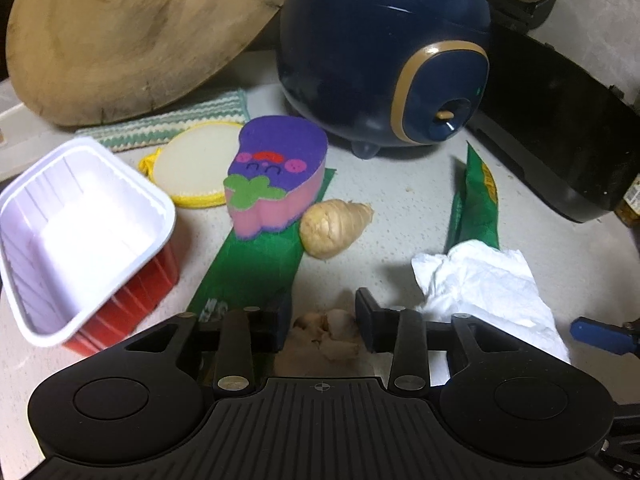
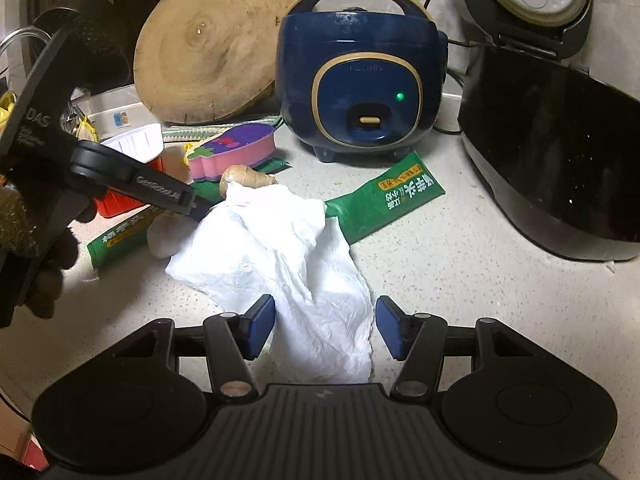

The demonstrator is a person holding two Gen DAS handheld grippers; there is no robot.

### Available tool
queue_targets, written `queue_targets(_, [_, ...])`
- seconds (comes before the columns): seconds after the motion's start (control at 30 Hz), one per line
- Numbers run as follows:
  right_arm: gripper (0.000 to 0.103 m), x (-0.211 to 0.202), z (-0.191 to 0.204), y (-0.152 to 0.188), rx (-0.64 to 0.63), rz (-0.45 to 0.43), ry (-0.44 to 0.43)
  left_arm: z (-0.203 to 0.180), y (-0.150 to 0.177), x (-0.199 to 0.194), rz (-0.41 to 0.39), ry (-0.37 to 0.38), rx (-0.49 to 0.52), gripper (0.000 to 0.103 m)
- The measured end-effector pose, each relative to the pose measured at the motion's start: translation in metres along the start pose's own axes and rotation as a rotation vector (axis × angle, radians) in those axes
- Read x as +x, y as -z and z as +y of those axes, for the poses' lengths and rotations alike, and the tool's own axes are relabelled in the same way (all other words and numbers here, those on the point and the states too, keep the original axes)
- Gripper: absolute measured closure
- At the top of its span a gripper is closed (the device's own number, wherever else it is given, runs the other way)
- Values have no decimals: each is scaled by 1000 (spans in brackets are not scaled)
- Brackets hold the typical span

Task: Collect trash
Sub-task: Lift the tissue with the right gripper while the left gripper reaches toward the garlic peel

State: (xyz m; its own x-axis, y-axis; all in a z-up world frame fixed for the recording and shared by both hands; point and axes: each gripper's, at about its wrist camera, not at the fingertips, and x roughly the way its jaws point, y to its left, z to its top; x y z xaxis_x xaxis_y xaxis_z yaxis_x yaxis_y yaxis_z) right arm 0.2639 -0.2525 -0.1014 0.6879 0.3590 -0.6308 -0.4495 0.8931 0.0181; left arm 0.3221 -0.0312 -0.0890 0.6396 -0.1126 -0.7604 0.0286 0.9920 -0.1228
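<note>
A crumpled white tissue (image 2: 280,240) lies on the speckled counter (image 2: 460,280). My right gripper (image 2: 324,326) stands open astride its near end, its blue pads (image 2: 260,326) clear of the paper. My left gripper (image 1: 322,316) is open low over the counter, with a beige knobbly lump (image 1: 326,334) between its fingers; no pad visibly presses it. In the right wrist view the left gripper (image 2: 188,204) reaches in from the left above that lump (image 2: 162,236). One green wrapper (image 1: 256,264) lies under a purple-pink sponge (image 1: 272,176), another (image 1: 476,204) beside the tissue (image 1: 484,284).
A ginger root (image 1: 334,230) rests by the sponge. A red tray with white inside (image 1: 80,240) stands left. Behind are a wooden board (image 1: 132,36), a blue rice cooker (image 1: 384,64), a black cooker (image 2: 552,152), a yellow-rimmed scrubber (image 1: 192,164) and a striped cloth (image 1: 168,124).
</note>
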Motion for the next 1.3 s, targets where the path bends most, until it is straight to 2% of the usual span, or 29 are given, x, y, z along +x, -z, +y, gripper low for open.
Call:
queue_targets(0.2, [44,0,4,3,-2,-1,20,5,20,-21,22,4,-23,67])
queue_targets(0.4, [42,-7,7,-2,65,-15,0,24,54,-59,6,-21,-114,67])
queue_targets(0.43, [41,-10,9,-3,65,-29,-9,28,60,-66,0,-21,-129,69])
queue_targets(0.53, [37,-15,22,-4,34,-62,-12,40,75,-86,-30,-18,-166,87])
queue_targets(0.67, [37,0,34,-9,10,-44,-7,52,89,-99,-50,-15,-219,87])
queue_targets(0.8, [38,24,44,-12,-25,-4,90,52,92,-103,-66,-11,-226,88])
queue_targets(0.83, [40,27,44,-12,-13,12,104,53,92,-105,-71,6,-222,88])
queue_targets(0.87, [57,27,43,-12,7,23,92,53,93,-108,-79,20,-219,87])
queue_targets(0.9, [83,26,41,-11,27,36,57,54,94,-112,-96,27,-219,87])
queue_targets(0.93, [92,25,40,-12,54,67,-9,54,93,-116,-115,27,-219,86])
queue_targets(1.0, [95,20,43,-11,83,102,-106,53,90,-126,-158,33,-218,86])
queue_targets(1.1, [95,5,66,-6,-18,125,-173,49,80,-137,-202,88,-196,86])
queue_targets(1.2, [95,-10,87,-1,-101,125,-228,34,73,-129,-165,144,-149,86])
queue_targets(1.3, [95,-23,95,1,-117,115,-281,20,73,-114,-113,141,-96,86])
